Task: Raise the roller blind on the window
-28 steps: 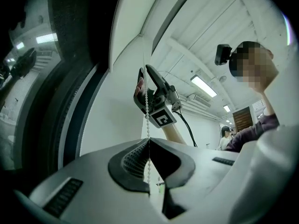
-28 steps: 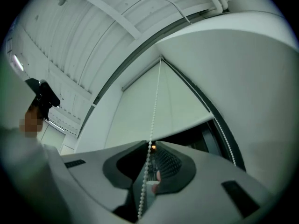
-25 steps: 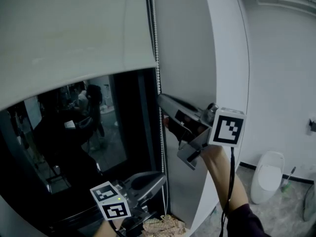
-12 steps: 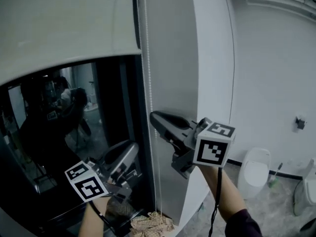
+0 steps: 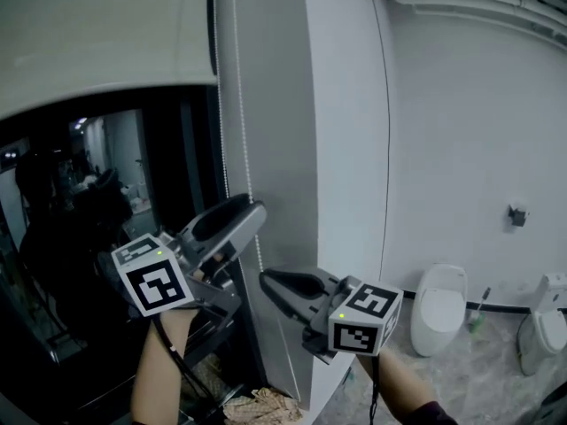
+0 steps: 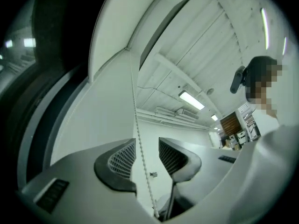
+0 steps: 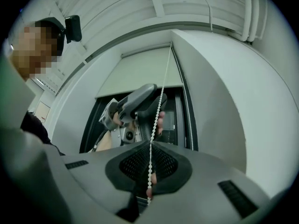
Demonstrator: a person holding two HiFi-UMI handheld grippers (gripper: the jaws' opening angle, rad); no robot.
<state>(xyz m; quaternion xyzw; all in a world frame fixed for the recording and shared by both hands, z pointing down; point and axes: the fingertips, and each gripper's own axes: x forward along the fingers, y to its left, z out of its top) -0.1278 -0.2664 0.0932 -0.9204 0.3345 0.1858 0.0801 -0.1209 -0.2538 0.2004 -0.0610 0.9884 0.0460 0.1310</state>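
The roller blind (image 5: 97, 42) hangs over the upper part of the window (image 5: 89, 237), its bottom edge above the dark glass. Its bead chain (image 5: 241, 131) drops along the window's right side, beside the white wall (image 5: 345, 149). The right tongs (image 5: 270, 283) are closed on this chain (image 7: 161, 101), pinching it between their 2 pads. Higher up, the left tongs (image 5: 252, 212) stand apart, the chain (image 6: 136, 120) running loose between them. A toilet (image 5: 440, 304) stands well apart at the right.
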